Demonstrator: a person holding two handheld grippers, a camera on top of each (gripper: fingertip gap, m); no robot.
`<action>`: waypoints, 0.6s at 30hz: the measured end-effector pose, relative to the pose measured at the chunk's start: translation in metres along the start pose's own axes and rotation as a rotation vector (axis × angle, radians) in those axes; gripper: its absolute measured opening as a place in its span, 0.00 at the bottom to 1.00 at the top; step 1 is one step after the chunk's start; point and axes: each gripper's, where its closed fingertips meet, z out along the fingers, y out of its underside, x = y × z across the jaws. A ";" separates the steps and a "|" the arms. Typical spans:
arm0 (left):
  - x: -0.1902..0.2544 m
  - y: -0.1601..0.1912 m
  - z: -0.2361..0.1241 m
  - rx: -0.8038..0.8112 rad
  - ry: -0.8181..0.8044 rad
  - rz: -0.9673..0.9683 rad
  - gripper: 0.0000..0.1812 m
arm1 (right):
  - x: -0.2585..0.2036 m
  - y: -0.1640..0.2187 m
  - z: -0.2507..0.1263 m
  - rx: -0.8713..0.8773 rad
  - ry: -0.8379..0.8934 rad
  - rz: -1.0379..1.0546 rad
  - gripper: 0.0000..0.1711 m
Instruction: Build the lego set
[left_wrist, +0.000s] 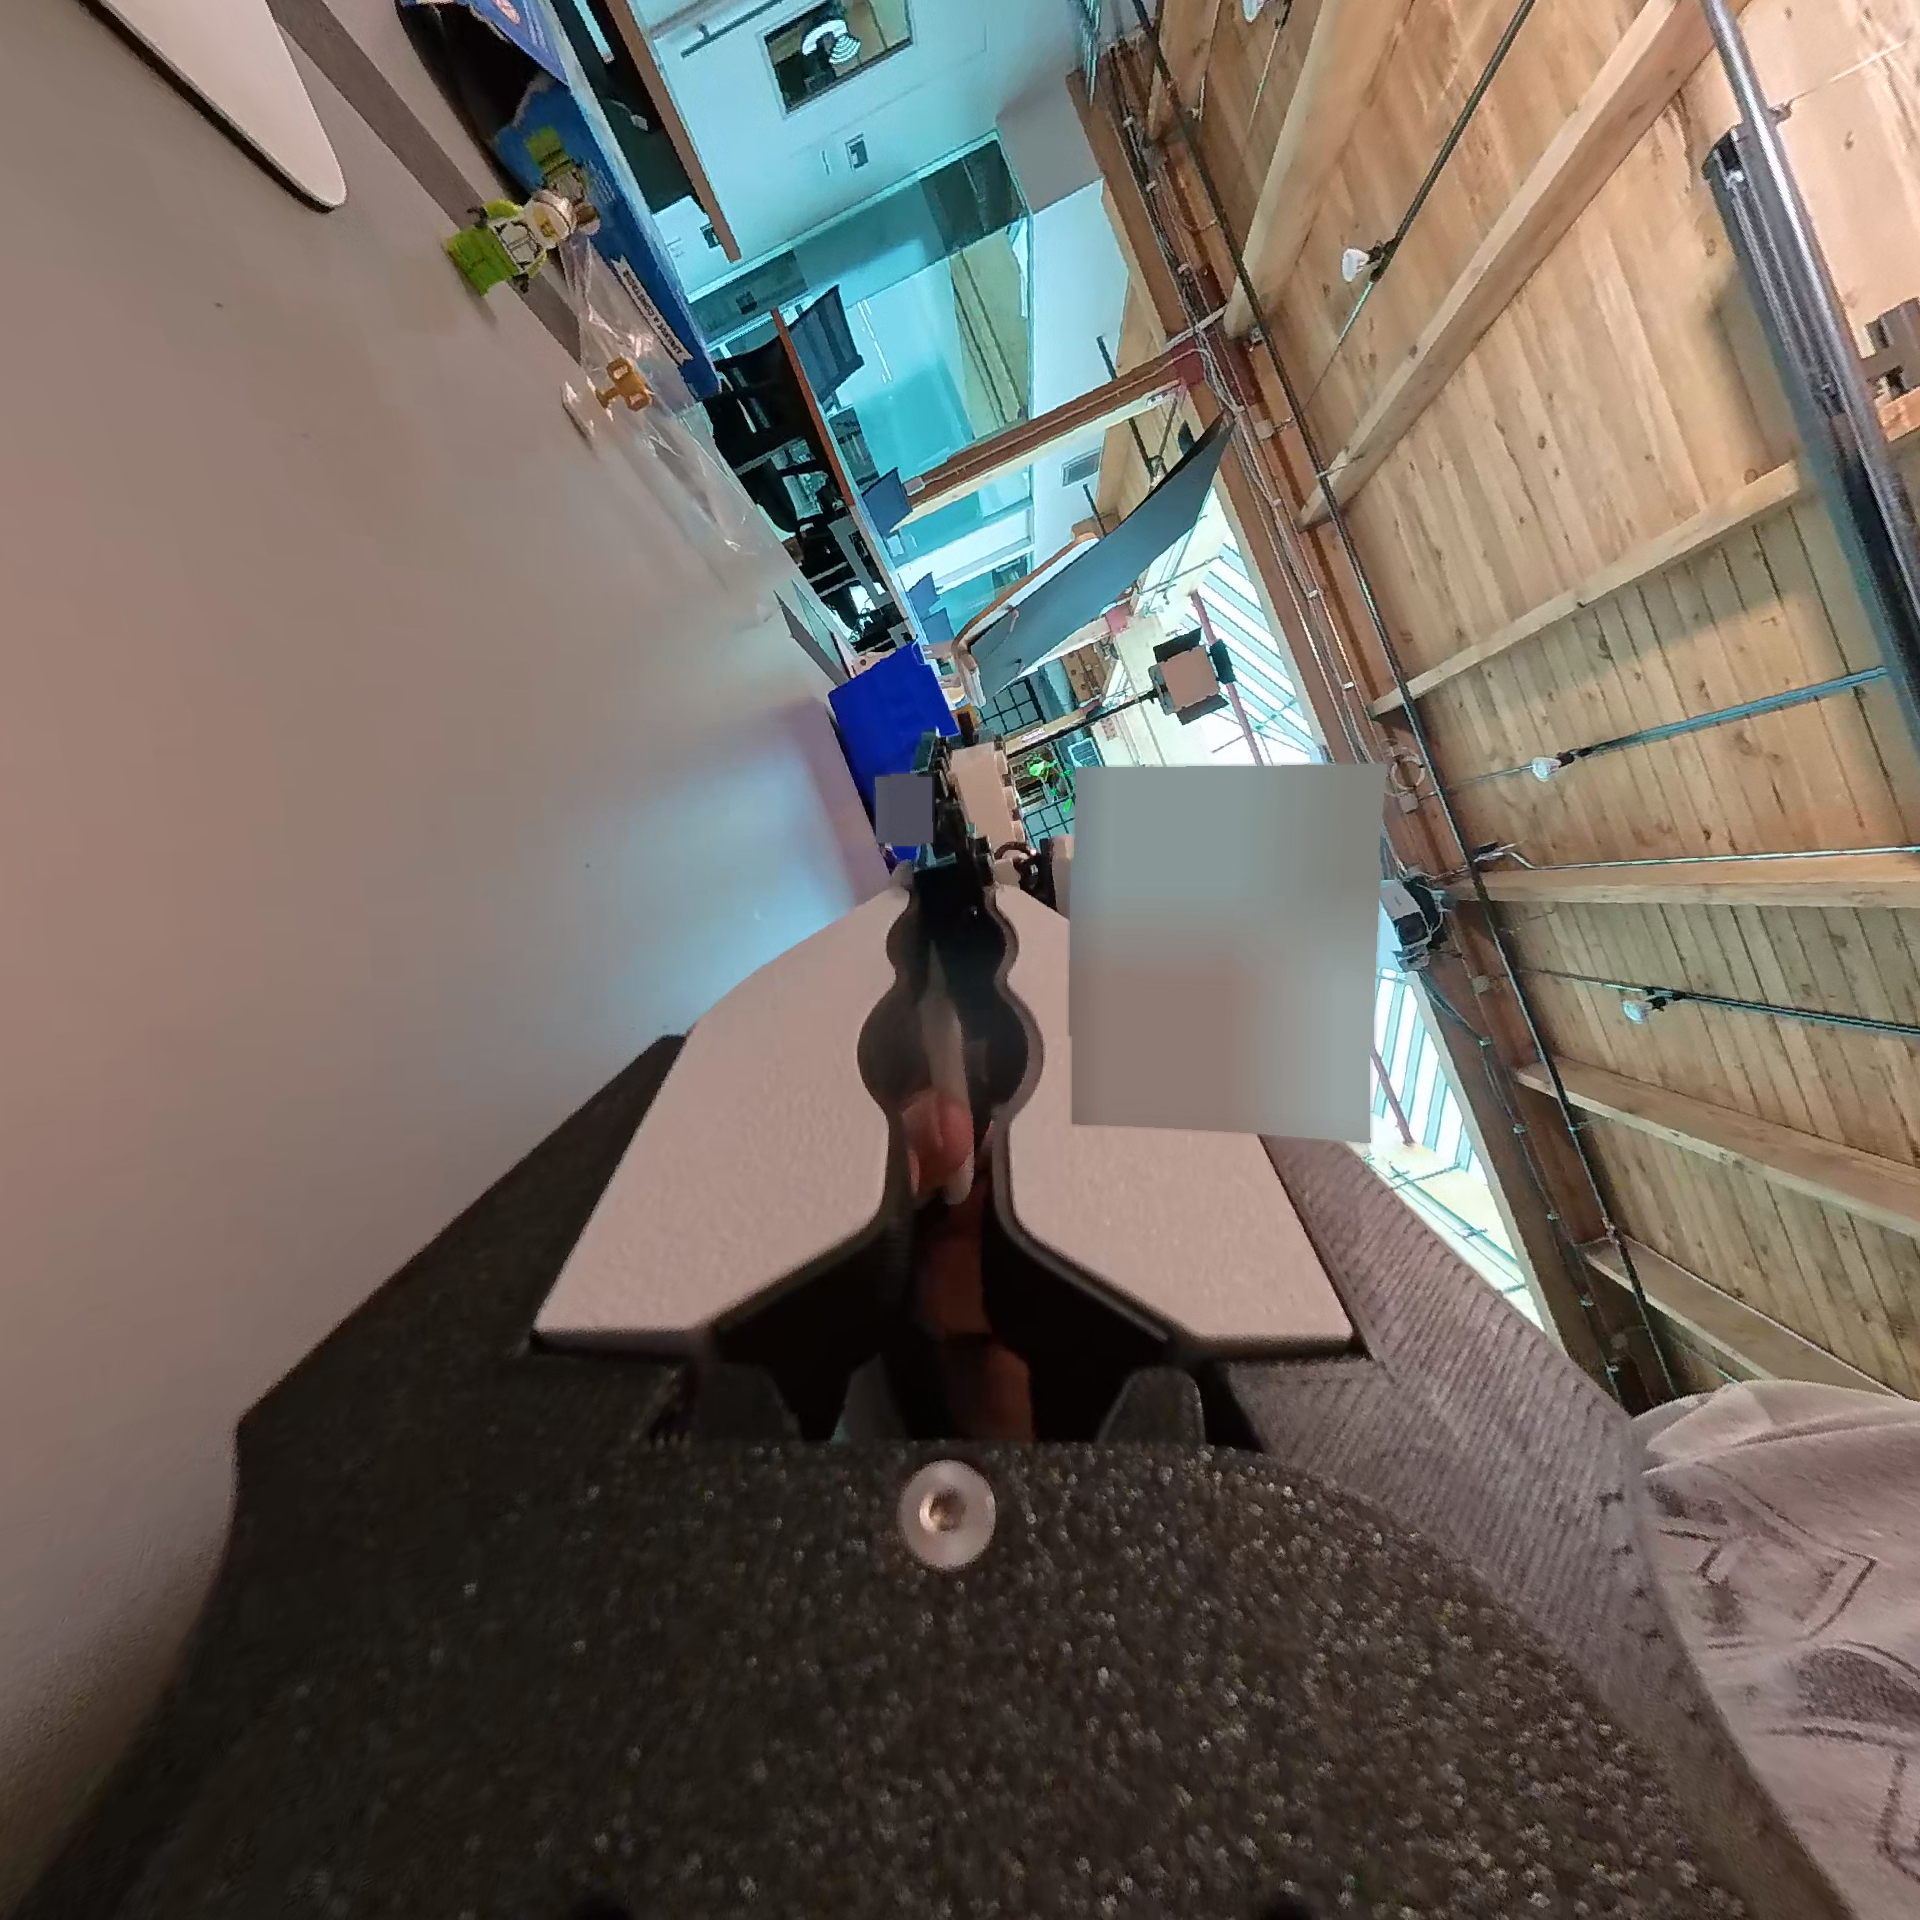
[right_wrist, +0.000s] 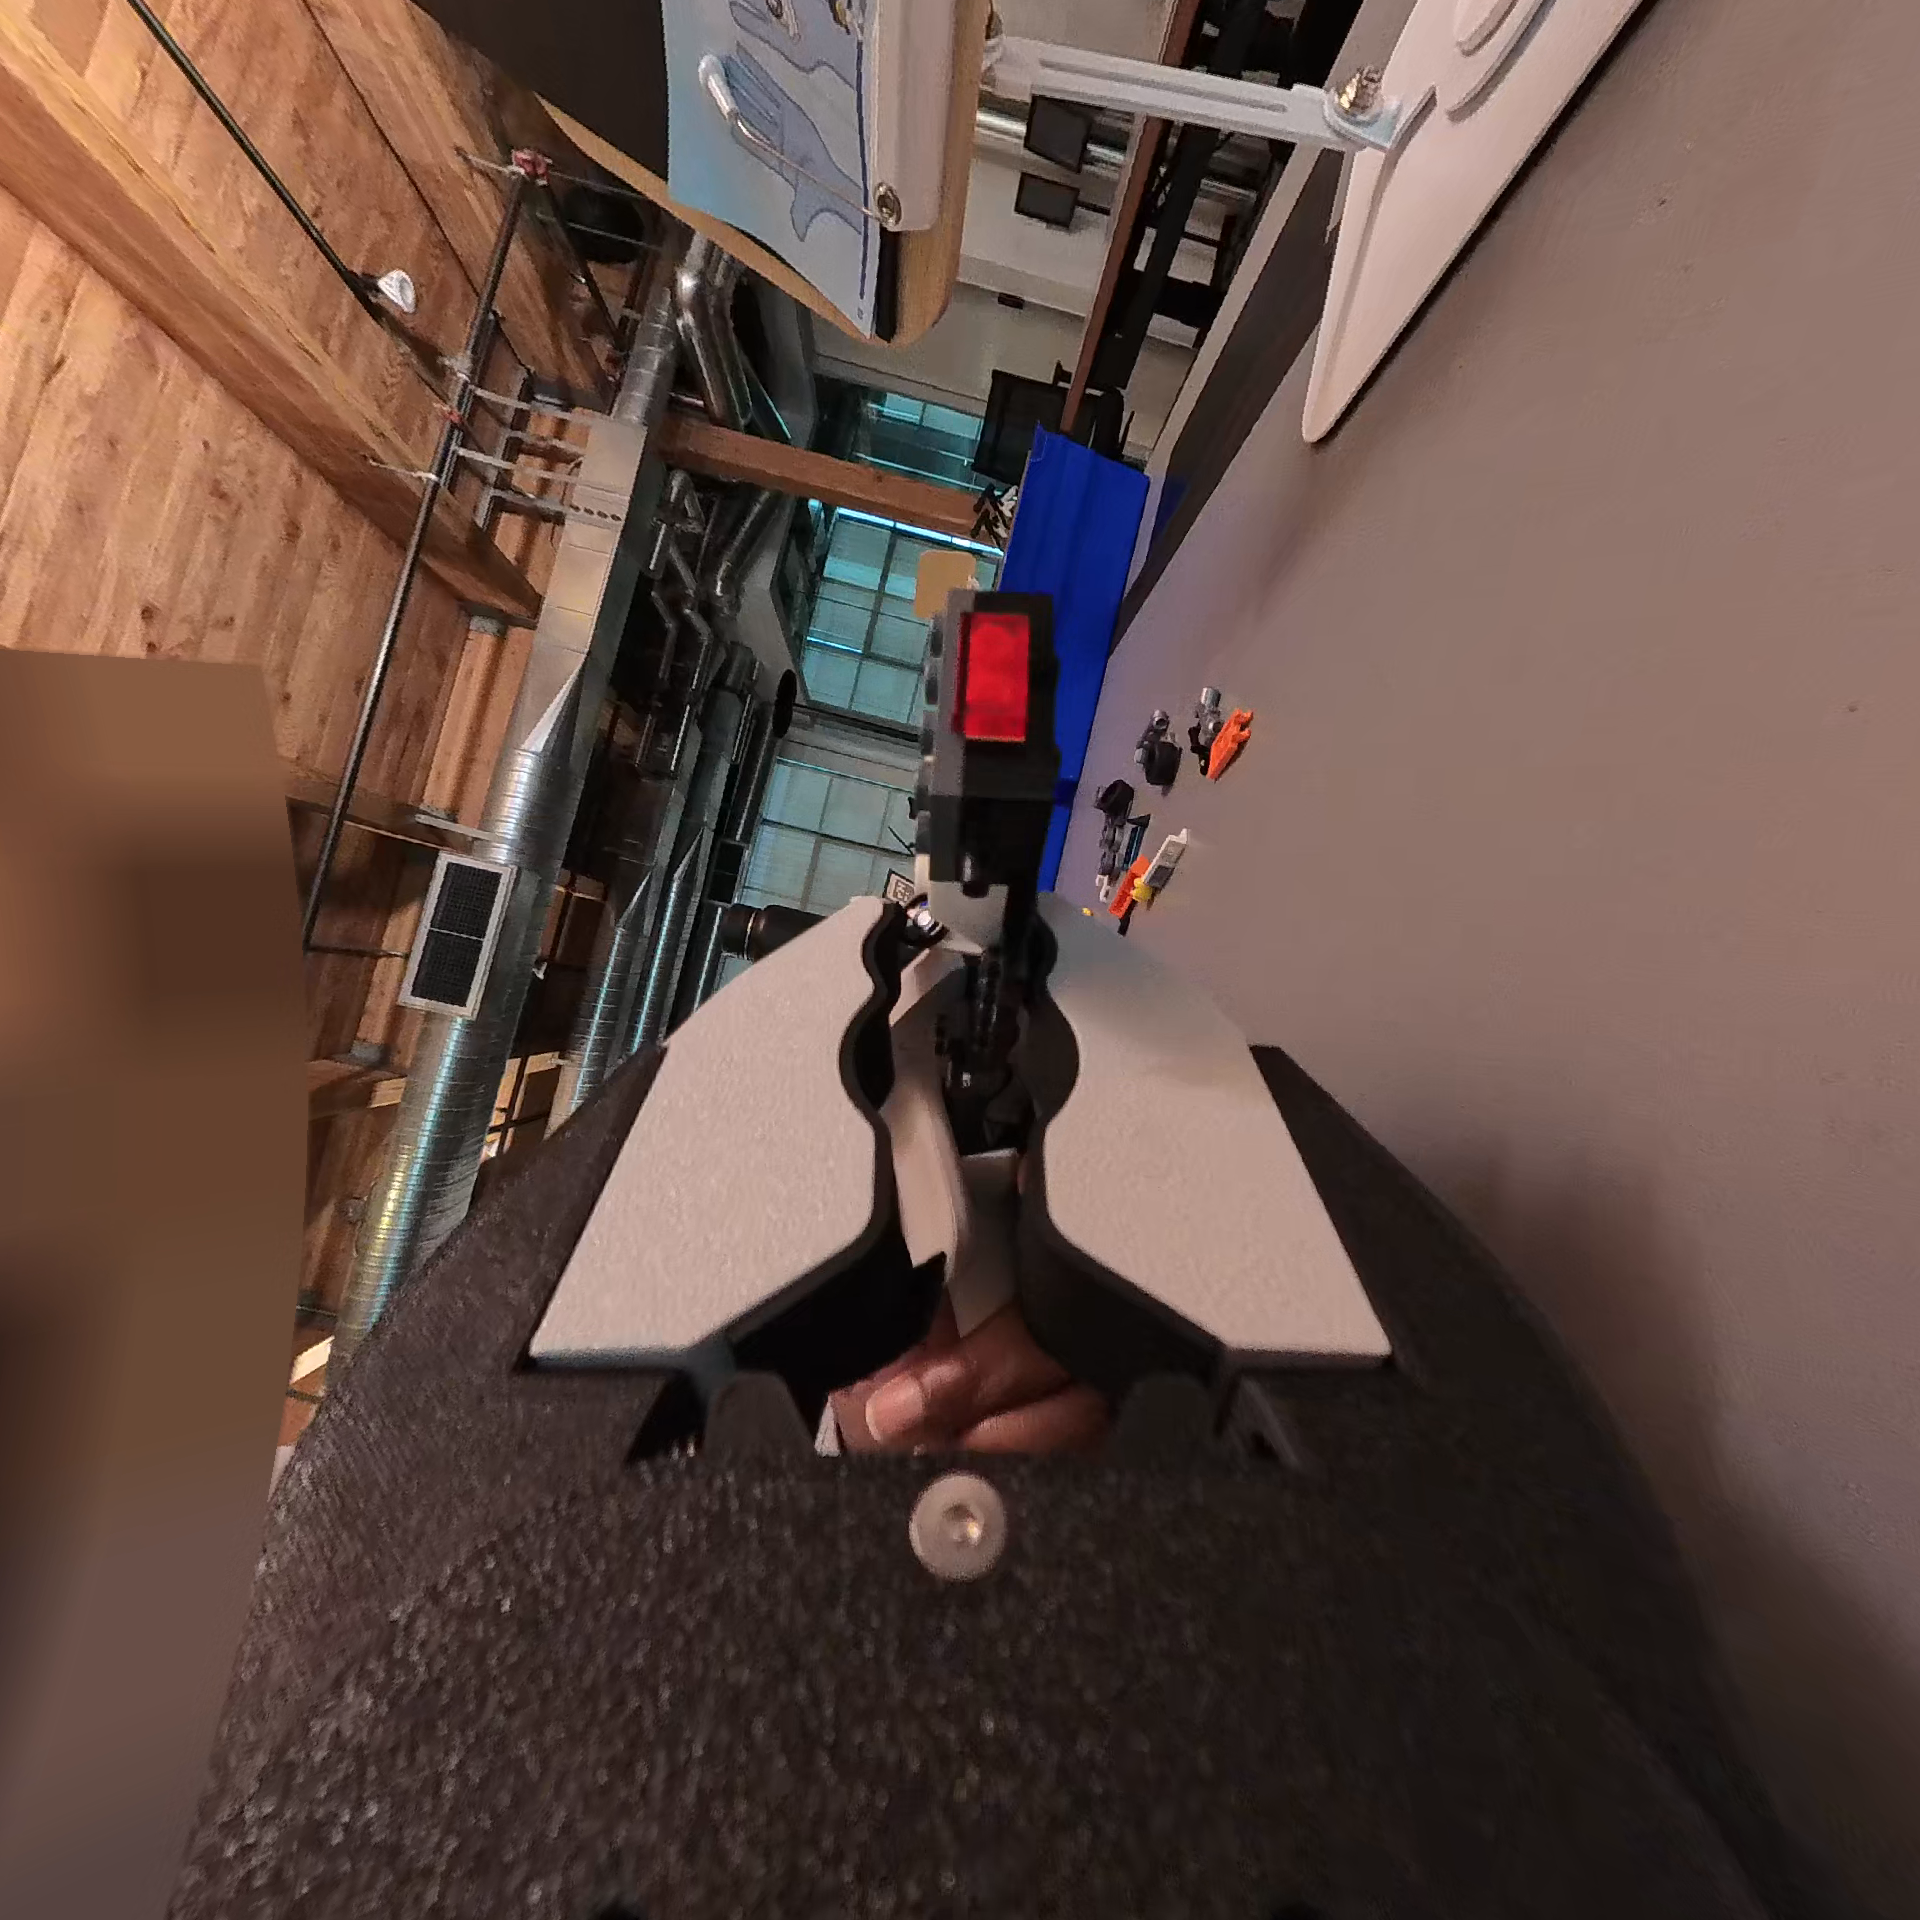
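right gripper (right_wrist: 961, 935) is clamped on the lego build (right_wrist: 987, 727), held off the tabletop (right_wrist: 1558, 935) at frame centre. left gripper (left_wrist: 951, 914) pinches its dark end. light, rigid, apt to pop apart; grip the solid base. loose pieces (right_wrist: 1174, 790) lie beyond at right.

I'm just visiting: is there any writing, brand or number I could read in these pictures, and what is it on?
Blue box: a printed strip along its edge, too small and tilted to read.
Wall sign: too small.
Hanging sheet: a blue drawing, no readable words.
Lego build: no writing shows.
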 end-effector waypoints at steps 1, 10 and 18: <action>0.000 0.000 0.000 0.000 -0.003 0.005 0.05 | 0.000 0.000 0.000 -0.001 0.001 0.001 0.12; -0.001 0.001 -0.001 -0.009 -0.014 0.027 0.05 | 0.002 0.002 0.000 -0.010 0.002 -0.004 0.12; -0.002 0.003 -0.001 -0.017 -0.021 0.039 0.05 | 0.004 0.004 -0.001 -0.017 0.010 -0.028 0.12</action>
